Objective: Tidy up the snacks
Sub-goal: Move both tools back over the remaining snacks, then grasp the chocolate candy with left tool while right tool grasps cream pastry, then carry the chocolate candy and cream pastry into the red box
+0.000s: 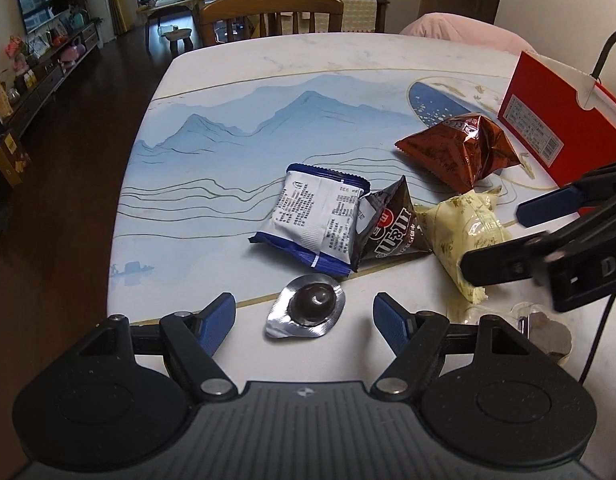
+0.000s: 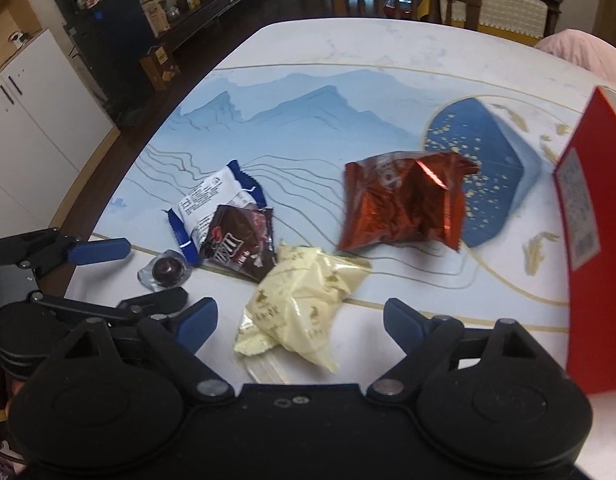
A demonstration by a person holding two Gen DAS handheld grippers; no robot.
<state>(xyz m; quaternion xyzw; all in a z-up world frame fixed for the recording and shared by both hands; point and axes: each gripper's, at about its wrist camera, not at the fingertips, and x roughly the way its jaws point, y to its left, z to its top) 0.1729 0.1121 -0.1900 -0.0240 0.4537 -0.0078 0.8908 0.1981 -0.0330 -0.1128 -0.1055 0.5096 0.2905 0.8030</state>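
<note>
Several snacks lie on the painted table. A foil cup of dark chocolate sits between the fingers of my open left gripper, untouched. Behind it are a blue-and-white packet, a dark chocolate-candy bag and a red-brown foil bag. In the right wrist view my right gripper stands open around a pale yellow packet, its pads clear of it. An open red box stands at the right.
The table's rounded edge drops to dark floor on the left. A wooden chair stands at the far side, with a pink cloth beside it. A clear wrapper with something grey lies near the front right.
</note>
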